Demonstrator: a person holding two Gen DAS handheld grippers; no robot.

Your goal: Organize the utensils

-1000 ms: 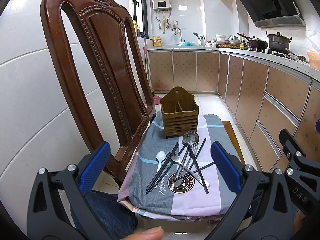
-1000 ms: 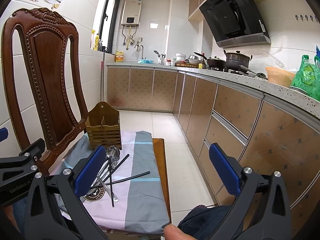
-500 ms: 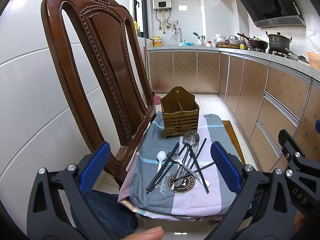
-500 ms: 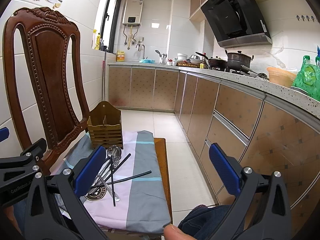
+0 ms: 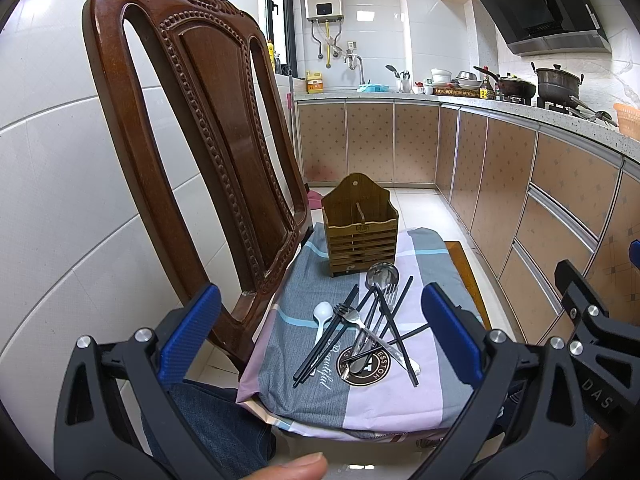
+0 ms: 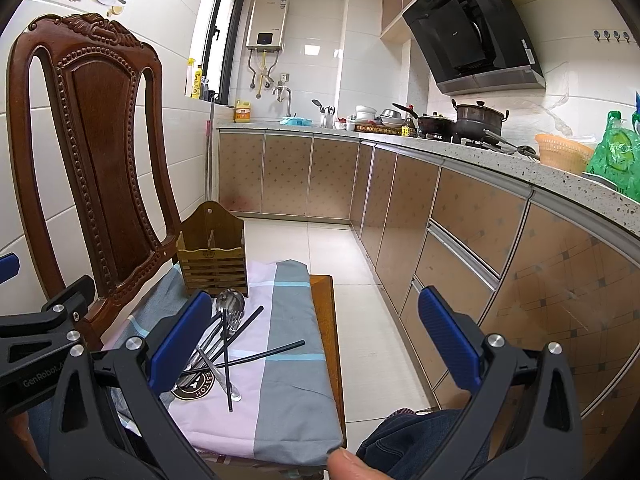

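Observation:
A brown slatted utensil holder point(image 5: 359, 233) stands at the far end of a cloth-covered chair seat point(image 5: 304, 332); it also shows in the right wrist view point(image 6: 212, 258). In front of it lies a tangled pile: black chopsticks point(image 5: 326, 340), a metal fork point(image 5: 352, 316), a metal ladle point(image 5: 382, 276) and a white spoon point(image 5: 322, 314). The pile shows in the right wrist view as chopsticks point(image 6: 228, 360) and the ladle point(image 6: 230, 302). My left gripper point(image 5: 316, 340) is open and empty, short of the pile. My right gripper point(image 6: 316, 338) is open and empty, to the right of the pile.
The carved wooden chair back point(image 5: 200, 120) rises on the left against a tiled wall. Kitchen cabinets point(image 6: 460, 248) and a counter with pots point(image 6: 476, 120) run along the right. A tiled floor aisle point(image 6: 340, 256) lies between. The person's jeans-clad knees point(image 5: 208, 420) are below.
Both grippers have shifted slightly, the views drifting a little; they stay open and the utensils have not moved.

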